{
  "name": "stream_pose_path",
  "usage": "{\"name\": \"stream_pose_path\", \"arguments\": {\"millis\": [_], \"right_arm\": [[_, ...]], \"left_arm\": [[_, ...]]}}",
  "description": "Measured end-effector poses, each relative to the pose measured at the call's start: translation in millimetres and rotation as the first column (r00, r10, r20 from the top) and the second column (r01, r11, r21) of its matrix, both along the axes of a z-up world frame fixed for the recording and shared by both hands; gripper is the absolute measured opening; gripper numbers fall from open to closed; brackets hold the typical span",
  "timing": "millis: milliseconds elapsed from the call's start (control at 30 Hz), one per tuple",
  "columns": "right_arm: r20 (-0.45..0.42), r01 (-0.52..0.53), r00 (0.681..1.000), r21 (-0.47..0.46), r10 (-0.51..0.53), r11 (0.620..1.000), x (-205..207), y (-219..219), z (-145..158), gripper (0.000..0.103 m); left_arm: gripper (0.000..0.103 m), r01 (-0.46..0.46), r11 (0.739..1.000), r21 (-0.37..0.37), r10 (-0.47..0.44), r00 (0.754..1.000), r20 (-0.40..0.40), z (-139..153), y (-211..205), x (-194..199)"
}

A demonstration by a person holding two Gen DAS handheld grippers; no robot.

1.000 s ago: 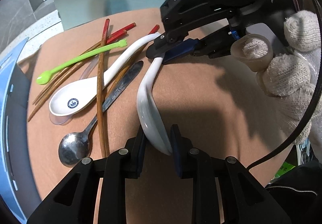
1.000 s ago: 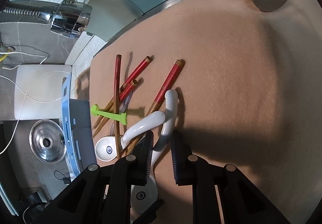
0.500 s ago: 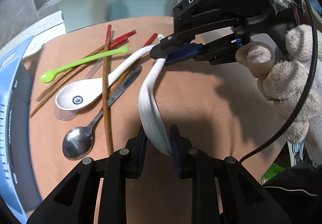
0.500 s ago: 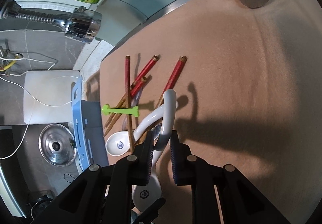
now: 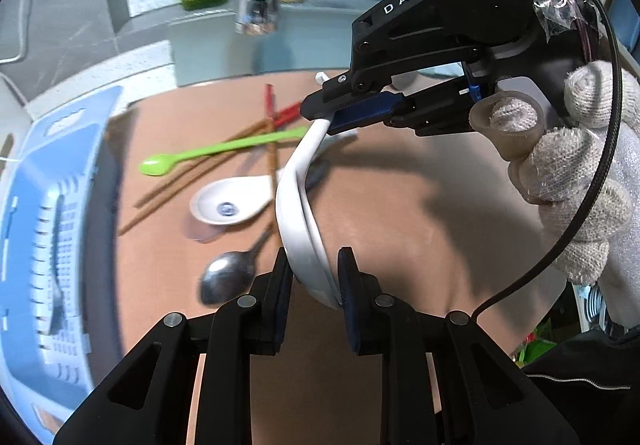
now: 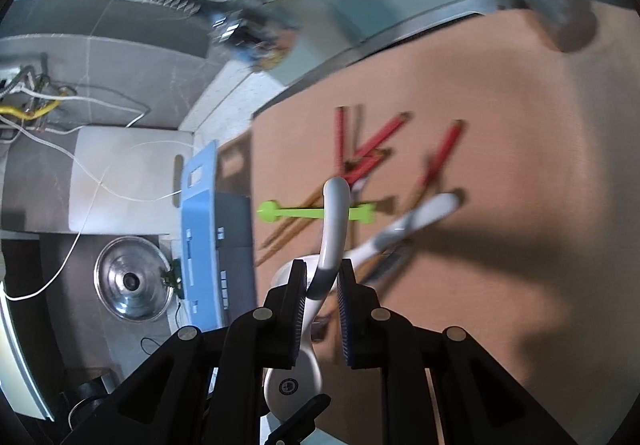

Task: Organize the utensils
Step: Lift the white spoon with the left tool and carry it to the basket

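Since a second ago we have lifted the white ceramic soup spoon [image 5: 298,205] off the tabletop [image 5: 400,213]: left hand-held gripper [image 5: 314,281] clamps its bowl, right hand-held gripper [image 6: 322,285] its handle, long axis spanning them, blue slotted basket [image 5: 44,213] lying left.

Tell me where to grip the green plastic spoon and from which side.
Grip the green spoon mid-handle, from straight above, jaws across its width. It lies flat on the mat, its handle crossing the chopsticks, so that stretch probably sits slightly raised.
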State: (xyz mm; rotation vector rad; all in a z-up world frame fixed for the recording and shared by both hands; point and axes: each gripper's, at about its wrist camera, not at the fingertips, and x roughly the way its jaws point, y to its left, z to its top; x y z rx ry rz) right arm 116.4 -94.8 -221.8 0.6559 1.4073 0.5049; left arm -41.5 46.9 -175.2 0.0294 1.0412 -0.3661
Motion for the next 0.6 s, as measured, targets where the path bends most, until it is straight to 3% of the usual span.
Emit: {"name": "stream_pose_path", "arguments": {"millis": [300, 600], "right_arm": [[0.051, -0.088, 0.995, 0.029, 0.087, 0.996, 3, 76, 22, 0.013], [0.092, -0.200, 0.976, 0.010, 0.198, 0.980, 5, 168, 29, 0.012]], "left_arm": [[0.021, -0.087, 0.996, -0.003, 0.087, 0.995, 0.044, 17, 62, -9], [0.021, -0.190, 0.982, -0.006, 0.190, 0.981, 0.049, 15, 131, -9]]}}
